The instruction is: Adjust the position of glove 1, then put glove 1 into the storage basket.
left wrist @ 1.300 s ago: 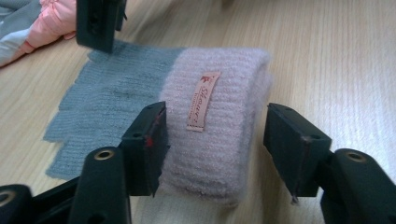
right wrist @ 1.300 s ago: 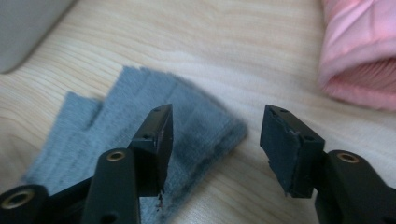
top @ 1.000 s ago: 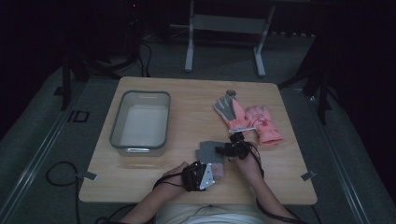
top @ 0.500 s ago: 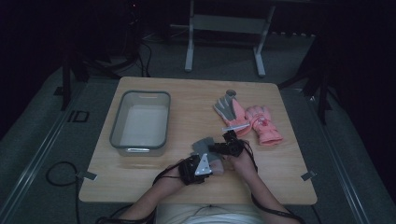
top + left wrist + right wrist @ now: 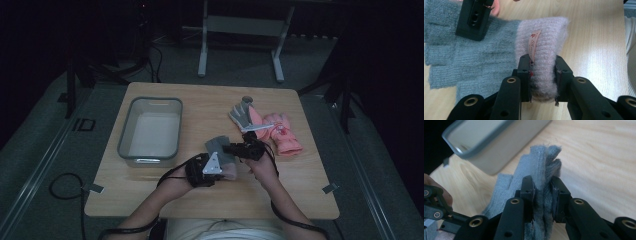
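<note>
Grey glove (image 5: 461,62), counter (image 5: 165,192) near-centre: left claw (image 5: 542,72) pinching pink cuff (image 5: 544,45); right claw (image 5: 543,195) pinching finger end.

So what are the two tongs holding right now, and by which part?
Both hold the same grey glove. The left tongs clamp its fuzzy pinkish cuff, and the right tongs clamp its finger end.

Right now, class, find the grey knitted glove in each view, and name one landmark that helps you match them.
High view: grey glove at table centre, between both grippers.
Left gripper view: its pale cuff sits between the jaws, grey fingers spread left.
Right gripper view: its fingers stand up between the jaws.
Shared landmark: wooden table.
</note>
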`<action>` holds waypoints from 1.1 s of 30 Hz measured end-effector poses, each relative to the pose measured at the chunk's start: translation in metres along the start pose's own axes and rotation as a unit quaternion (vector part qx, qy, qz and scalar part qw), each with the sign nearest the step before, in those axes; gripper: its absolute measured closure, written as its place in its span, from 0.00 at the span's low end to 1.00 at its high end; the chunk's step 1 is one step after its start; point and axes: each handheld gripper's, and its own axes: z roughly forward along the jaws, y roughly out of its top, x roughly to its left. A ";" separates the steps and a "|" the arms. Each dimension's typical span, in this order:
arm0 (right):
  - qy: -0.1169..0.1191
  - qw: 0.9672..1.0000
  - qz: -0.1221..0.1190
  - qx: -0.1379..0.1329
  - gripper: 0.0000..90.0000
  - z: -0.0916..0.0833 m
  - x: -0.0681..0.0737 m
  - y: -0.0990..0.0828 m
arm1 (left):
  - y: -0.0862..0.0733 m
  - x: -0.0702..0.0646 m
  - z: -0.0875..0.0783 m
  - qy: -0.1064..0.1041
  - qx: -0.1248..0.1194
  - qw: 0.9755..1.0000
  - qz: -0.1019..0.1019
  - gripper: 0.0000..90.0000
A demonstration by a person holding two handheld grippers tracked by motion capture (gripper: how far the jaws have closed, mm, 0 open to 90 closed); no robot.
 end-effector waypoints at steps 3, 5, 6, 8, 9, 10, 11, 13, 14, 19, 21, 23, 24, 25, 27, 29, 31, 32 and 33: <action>0.003 1.000 -0.006 -0.011 0.83 -0.003 0.005 0.010 | 0.003 0.006 -0.012 0.004 -0.001 1.000 0.002 0.80; 0.006 1.000 -0.009 -0.016 0.83 -0.003 0.009 0.016 | 0.004 0.010 -0.018 0.008 -0.001 1.000 0.003 0.80; 0.006 1.000 -0.011 -0.018 0.83 -0.003 0.011 0.019 | 0.004 0.012 -0.021 0.008 0.003 1.000 0.005 0.80; 0.006 1.000 -0.015 -0.018 0.83 -0.001 0.015 0.025 | 0.004 0.014 -0.024 0.012 0.003 1.000 0.006 0.80; 0.006 1.000 -0.017 -0.018 0.83 0.000 0.016 0.027 | 0.003 0.015 -0.026 0.013 0.004 1.000 0.005 0.80; 0.008 1.000 -0.017 -0.018 0.83 0.001 0.017 0.030 | 0.003 0.017 -0.028 0.015 0.006 1.000 0.005 0.80; 0.008 1.000 -0.018 -0.019 0.83 0.002 0.019 0.032 | 0.003 0.018 -0.030 0.018 0.007 1.000 0.007 0.80; 0.009 1.000 -0.021 -0.020 0.84 0.005 0.021 0.037 | 0.002 0.022 -0.034 0.021 0.011 1.000 0.008 0.80; 0.008 1.000 -0.021 -0.020 0.84 0.006 0.022 0.040 | 0.002 0.024 -0.036 0.024 0.011 1.000 0.008 0.80; 0.013 0.999 -0.022 -0.027 0.84 0.014 0.029 0.060 | 0.001 0.038 -0.049 0.037 0.017 0.999 0.013 0.80; 0.013 0.999 -0.026 -0.032 0.84 0.017 0.032 0.069 | 0.000 0.045 -0.057 0.042 0.018 0.999 0.014 0.80; 0.013 0.999 -0.031 -0.034 0.84 0.021 0.036 0.078 | -0.001 0.053 -0.064 0.043 0.019 0.999 0.008 0.80; 0.013 0.999 -0.033 -0.036 0.84 0.023 0.038 0.082 | -0.001 0.057 -0.067 0.047 0.022 0.999 0.010 0.80; 0.012 0.999 -0.035 -0.037 0.84 0.025 0.040 0.087 | -0.001 0.060 -0.070 0.051 0.024 0.998 0.013 0.80; 0.012 0.998 -0.040 -0.039 0.84 0.029 0.044 0.096 | -0.002 0.067 -0.076 0.056 0.030 0.998 0.015 0.80; 0.011 0.998 -0.045 -0.040 0.84 0.034 0.048 0.105 | -0.004 0.072 -0.081 0.061 0.036 0.997 0.016 0.80; 0.011 0.998 -0.047 -0.041 0.84 0.038 0.052 0.112 | -0.004 0.074 -0.084 0.065 0.037 0.997 0.016 0.80; 0.010 0.998 -0.049 -0.041 0.84 0.040 0.054 0.116 | -0.006 0.079 -0.089 0.069 0.039 0.997 0.014 0.80; 0.010 0.998 -0.052 -0.041 0.84 0.043 0.056 0.119 | -0.007 0.081 -0.092 0.072 0.043 0.996 0.016 0.80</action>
